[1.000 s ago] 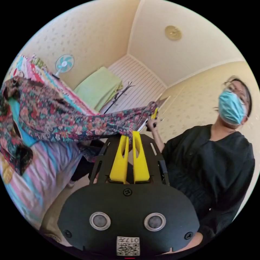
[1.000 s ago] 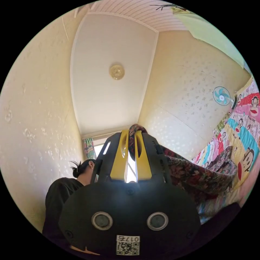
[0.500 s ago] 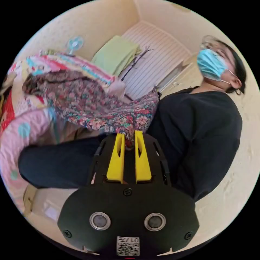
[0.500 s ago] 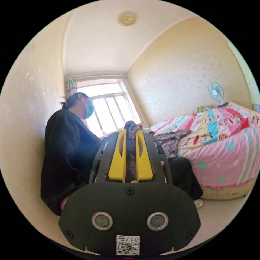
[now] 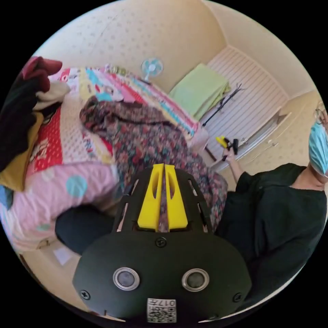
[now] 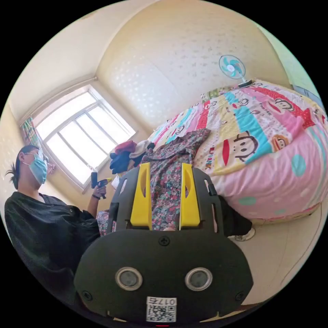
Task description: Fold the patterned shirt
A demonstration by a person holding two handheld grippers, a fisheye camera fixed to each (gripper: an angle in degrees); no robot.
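Between hand-held gripper (image 6: 165, 198) jaws, patterned shirt (image 6: 171, 164) — bed-draped

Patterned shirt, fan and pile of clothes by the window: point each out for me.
patterned shirt (image 6: 171, 160), right gripper view, on the floral cloth spread over the bed.
fan (image 6: 231, 67), right gripper view, on the hub of its blue blades.
pile of clothes (image 6: 128, 154), right gripper view, on the dark garments heaped on the bed.
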